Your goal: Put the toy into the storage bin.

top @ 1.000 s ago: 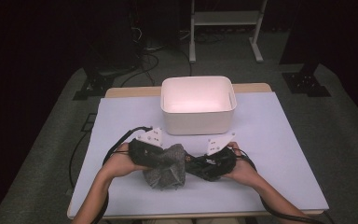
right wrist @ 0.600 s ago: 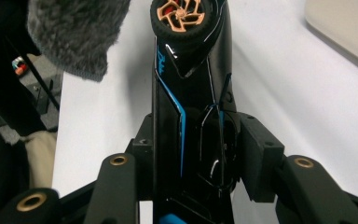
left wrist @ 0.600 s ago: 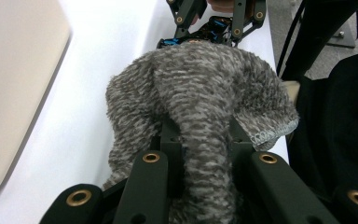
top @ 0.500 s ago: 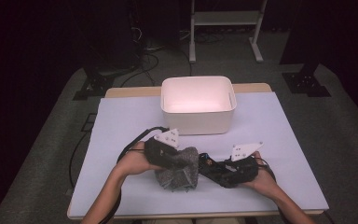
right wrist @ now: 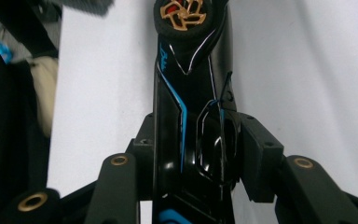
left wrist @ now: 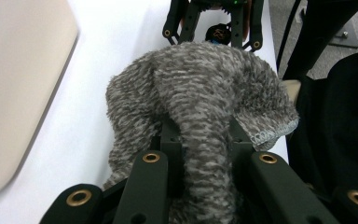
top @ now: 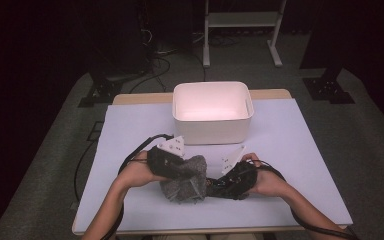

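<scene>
On my white-covered table [top: 300, 150] the white rectangular plastic bin [top: 213, 116] stands empty at the far middle; nearer me, my left tool [left wrist: 204, 140] is pinching the fuzzy grey knitted cloth [left wrist: 200, 88], which sags soft and light, best taken by a gathered fold. My right tool [right wrist: 200, 144] is clamped on a glossy black hard-plastic device with blue lines [right wrist: 191, 93]; I judge it stiff, slippery, best held mid-body.

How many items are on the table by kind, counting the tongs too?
White bin: 1
Grey fuzzy cloth, held in the left tongs: 1
Glossy black tool with blue lines, held in the right tongs: 1
Tongs: 2
Total: 5
</scene>
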Tool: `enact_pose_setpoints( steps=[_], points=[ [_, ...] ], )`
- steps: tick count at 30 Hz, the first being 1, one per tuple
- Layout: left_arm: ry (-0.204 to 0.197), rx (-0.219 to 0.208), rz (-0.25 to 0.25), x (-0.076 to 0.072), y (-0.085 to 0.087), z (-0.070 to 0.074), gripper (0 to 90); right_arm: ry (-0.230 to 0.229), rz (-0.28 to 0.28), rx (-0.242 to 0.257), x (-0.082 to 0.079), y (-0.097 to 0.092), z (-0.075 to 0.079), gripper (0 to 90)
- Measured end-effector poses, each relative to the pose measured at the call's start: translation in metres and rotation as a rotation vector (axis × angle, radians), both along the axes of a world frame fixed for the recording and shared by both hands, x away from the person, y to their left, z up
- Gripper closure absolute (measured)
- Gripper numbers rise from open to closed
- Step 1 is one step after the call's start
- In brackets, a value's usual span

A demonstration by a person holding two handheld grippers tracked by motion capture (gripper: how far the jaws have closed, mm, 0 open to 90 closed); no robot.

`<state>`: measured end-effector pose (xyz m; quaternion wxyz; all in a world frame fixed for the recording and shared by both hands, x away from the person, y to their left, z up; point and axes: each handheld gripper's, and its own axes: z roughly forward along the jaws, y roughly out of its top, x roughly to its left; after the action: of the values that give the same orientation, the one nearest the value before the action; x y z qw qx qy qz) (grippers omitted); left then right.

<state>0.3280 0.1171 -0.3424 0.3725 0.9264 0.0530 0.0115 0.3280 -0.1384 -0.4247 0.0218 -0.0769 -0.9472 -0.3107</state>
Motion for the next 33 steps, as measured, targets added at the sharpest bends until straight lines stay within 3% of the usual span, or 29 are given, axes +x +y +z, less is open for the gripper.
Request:
enact_pose_setpoints(
  steps=[6, 9, 11, 15, 17, 21, 23, 24, 26, 27, 29, 30, 31, 33],
  points=[
    [0.009, -0.001, 0.018, -0.003, 0.011, -0.004, 75.1, 0.012, -0.002, -0.024, 0.002, 0.007, -0.002, 54.2],
    [0.009, -0.004, 0.019, -0.004, 0.011, -0.004, 75.1, 0.008, 0.004, -0.056, 0.000, 0.015, 0.000, 44.1],
    [0.009, -0.005, 0.023, -0.004, 0.012, -0.004, 75.1, -0.012, 0.034, -0.102, -0.002, 0.026, 0.000, 44.5],
    [0.010, -0.008, 0.025, -0.003, 0.014, -0.004, 75.1, -0.013, 0.035, -0.169, -0.003, 0.042, 0.001, 45.0],
    [0.008, 0.000, 0.026, -0.003, 0.016, -0.005, 75.1, -0.024, 0.027, -0.246, -0.002, 0.051, -0.003, 54.0],
    [0.010, -0.014, 0.036, -0.004, 0.022, -0.005, 75.1, -0.052, 0.043, -0.246, -0.002, 0.052, -0.002, 54.8],
    [0.015, -0.027, 0.046, -0.003, 0.026, -0.003, 75.1, -0.109, 0.040, -0.172, -0.004, 0.049, 0.001, 54.9],
    [0.014, -0.037, 0.053, -0.003, 0.029, -0.001, 75.1, -0.131, 0.042, -0.106, -0.003, 0.047, 0.005, 54.9],
    [0.003, -0.051, 0.057, -0.005, 0.033, 0.004, 75.1, -0.119, 0.016, 0.055, 0.000, 0.042, 0.012, 54.8],
    [0.002, -0.057, 0.058, -0.005, 0.034, 0.006, 75.1, -0.101, -0.008, 0.169, 0.002, 0.039, 0.016, 54.8],
    [-0.006, -0.065, 0.058, -0.006, 0.035, 0.010, 75.1, -0.080, -0.028, 0.315, 0.007, 0.034, 0.016, 54.9],
    [-0.008, -0.062, 0.058, -0.006, 0.034, 0.011, 75.1, -0.060, -0.047, 0.356, 0.009, 0.033, 0.013, 54.9],
    [-0.011, -0.056, 0.055, -0.005, 0.034, 0.012, 75.1, -0.042, -0.061, 0.365, 0.011, 0.032, 0.008, 54.8],
    [-0.010, -0.053, 0.050, -0.005, 0.031, 0.012, 75.1, -0.072, -0.090, 0.348, 0.009, 0.030, -0.001, 55.4]
  ],
)
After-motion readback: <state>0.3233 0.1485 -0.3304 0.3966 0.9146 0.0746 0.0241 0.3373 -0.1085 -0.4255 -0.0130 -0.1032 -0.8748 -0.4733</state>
